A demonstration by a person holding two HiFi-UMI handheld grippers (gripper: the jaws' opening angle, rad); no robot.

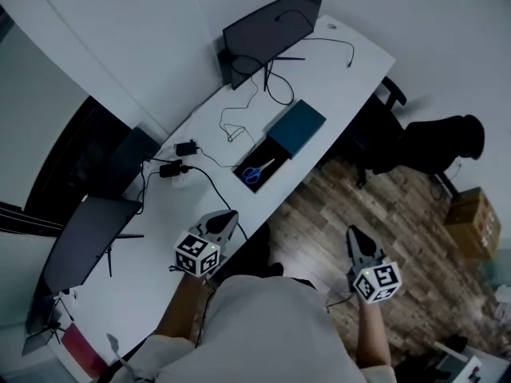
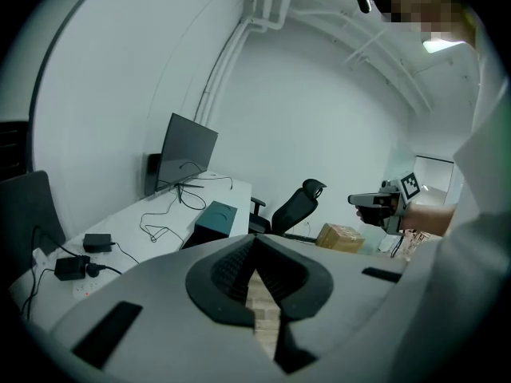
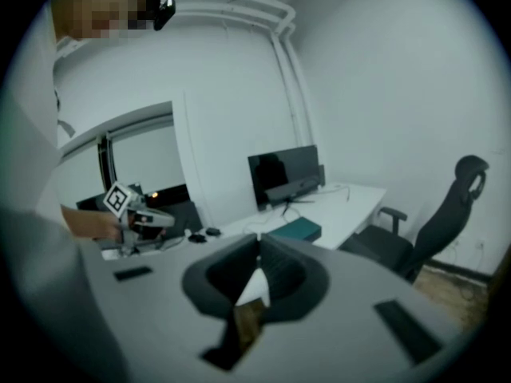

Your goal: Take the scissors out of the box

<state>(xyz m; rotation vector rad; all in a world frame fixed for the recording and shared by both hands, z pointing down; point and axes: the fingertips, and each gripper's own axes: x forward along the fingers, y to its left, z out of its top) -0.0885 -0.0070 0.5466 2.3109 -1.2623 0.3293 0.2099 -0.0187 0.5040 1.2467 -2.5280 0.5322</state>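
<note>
Holding both tongs clenched and empty, you have the left gripper (image 1: 232, 216) over the desk's (image 1: 335, 62) near edge and the right gripper (image 1: 352, 233) off it. The scissors (image 1: 257, 171) lie farther off in the open box (image 1: 279, 152), likely uncovered for reaching, with the lid (image 1: 297, 126) just beyond.

White desk (image 1: 351, 78) with monitors (image 1: 271, 26), cables (image 1: 236, 123), adapters (image 1: 185, 148), open box (image 1: 257, 171), teal lid (image 1: 297, 126).

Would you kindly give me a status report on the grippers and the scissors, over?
Left gripper shut, empty, at desk edge. Right gripper shut, empty, over floor. Scissors lying in open box, untouched. Black cable on desk short of box.
</note>
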